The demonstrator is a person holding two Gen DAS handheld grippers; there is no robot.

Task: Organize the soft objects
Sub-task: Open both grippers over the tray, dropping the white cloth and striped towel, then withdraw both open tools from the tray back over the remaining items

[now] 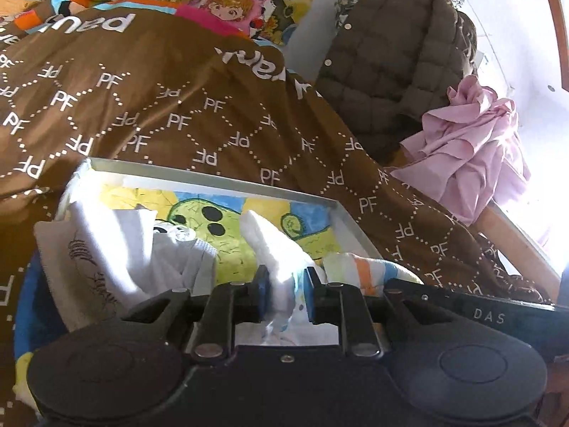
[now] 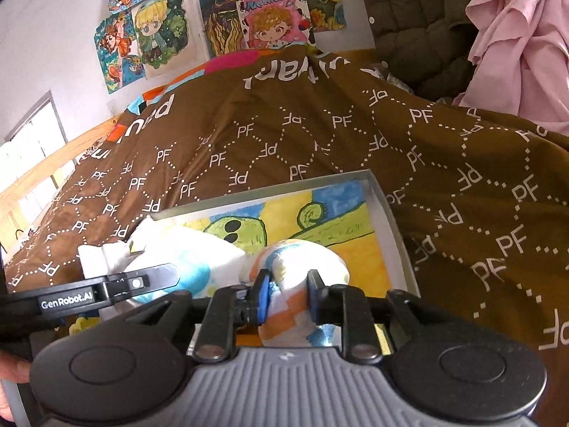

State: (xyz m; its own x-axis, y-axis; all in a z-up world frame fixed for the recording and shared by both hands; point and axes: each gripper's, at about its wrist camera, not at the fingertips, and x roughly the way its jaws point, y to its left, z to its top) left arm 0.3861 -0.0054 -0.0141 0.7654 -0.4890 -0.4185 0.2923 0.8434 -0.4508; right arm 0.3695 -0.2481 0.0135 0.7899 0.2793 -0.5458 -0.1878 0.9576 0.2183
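Cartoon drawings (image 2: 270,21) above brown blanket (image 2: 320,135).

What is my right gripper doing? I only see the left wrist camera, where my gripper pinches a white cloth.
Observer: The right gripper is shut on the striped cloth roll, holding it over the box.
Operator: Is there a window anywhere?
Observer: Yes, the right wrist view shows a window at the far left, past the brown blanket.
Operator: Are there more drawings on the wall?
Observer: Yes, a drawing of a blond figure in green hangs left of the pink one.
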